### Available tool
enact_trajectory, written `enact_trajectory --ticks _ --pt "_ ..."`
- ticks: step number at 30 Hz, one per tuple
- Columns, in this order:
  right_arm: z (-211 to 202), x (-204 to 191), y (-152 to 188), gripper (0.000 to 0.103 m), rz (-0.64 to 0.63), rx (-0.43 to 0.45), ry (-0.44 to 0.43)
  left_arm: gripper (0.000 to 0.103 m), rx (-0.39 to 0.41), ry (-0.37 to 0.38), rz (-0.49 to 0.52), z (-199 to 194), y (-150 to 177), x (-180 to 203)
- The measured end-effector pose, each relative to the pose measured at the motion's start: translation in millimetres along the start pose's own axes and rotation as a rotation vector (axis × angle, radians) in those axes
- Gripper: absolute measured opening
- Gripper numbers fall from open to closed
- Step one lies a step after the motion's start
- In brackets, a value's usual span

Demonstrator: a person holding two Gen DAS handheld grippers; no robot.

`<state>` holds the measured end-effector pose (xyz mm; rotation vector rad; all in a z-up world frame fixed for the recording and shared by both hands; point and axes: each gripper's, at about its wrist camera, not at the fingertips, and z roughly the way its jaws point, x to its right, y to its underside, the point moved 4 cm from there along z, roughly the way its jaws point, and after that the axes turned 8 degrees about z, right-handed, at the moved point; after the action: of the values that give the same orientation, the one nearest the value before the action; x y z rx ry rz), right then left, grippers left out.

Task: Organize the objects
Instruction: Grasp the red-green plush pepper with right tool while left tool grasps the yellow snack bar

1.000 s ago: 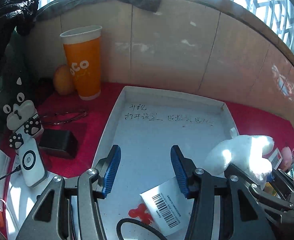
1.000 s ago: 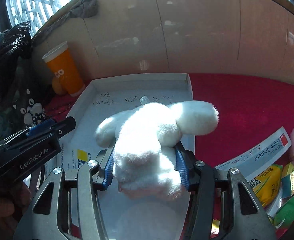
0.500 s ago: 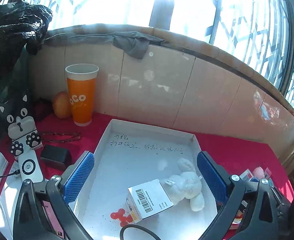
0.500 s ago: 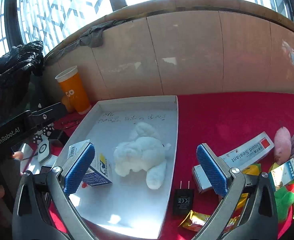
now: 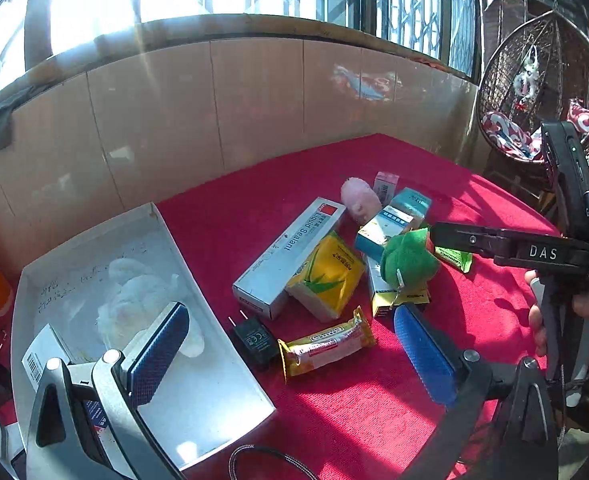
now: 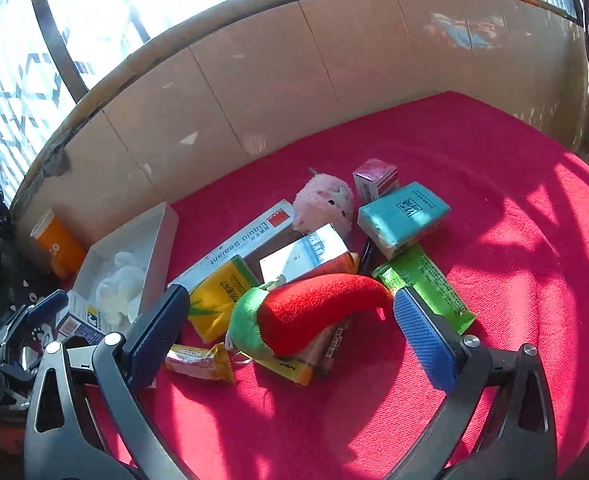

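A white tray (image 5: 218,360) holds a white plush rabbit (image 5: 134,300) and a small barcoded box (image 5: 40,354); the tray also shows in the right wrist view (image 6: 162,248). On the red cloth lies a pile: a red-and-green plush chili (image 6: 306,320), a "Liquid Sealant" box (image 5: 290,252), a yellow tissue pack (image 5: 328,276), a pink plush (image 6: 326,204), a teal pack (image 6: 404,212) and a black charger (image 5: 254,342). My left gripper (image 5: 290,354) is open above the charger and a yellow snack bar (image 5: 326,346). My right gripper (image 6: 286,330) is open with the chili between its fingers.
An orange cup (image 6: 56,246) stands by the tiled wall behind the tray. A green wrapper (image 6: 426,284) and a small pink box (image 6: 374,178) lie at the pile's edge. A hanging wicker chair (image 5: 542,92) is at the far right.
Both grippers have swung right from the tray toward the pile. The right gripper let go of the white rabbit, which now lies in the tray, and stands open around the chili.
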<state>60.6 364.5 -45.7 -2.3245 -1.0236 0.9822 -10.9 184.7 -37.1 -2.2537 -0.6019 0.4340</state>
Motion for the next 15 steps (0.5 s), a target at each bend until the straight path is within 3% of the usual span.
enact_trajectory --ticks 4,10,15 --pt "18 6 15 0.103 0.015 -0.065 -0.012 0.1 -0.058 0.03 0.034 23 4 18" --pt "37 -8 14 0.103 0.016 -0.062 -0.002 0.097 -0.11 0.04 0.042 41 9 23" --pt "58 -11 14 0.103 0.051 -0.111 0.022 0.096 -0.134 0.051 0.065 54 10 30"
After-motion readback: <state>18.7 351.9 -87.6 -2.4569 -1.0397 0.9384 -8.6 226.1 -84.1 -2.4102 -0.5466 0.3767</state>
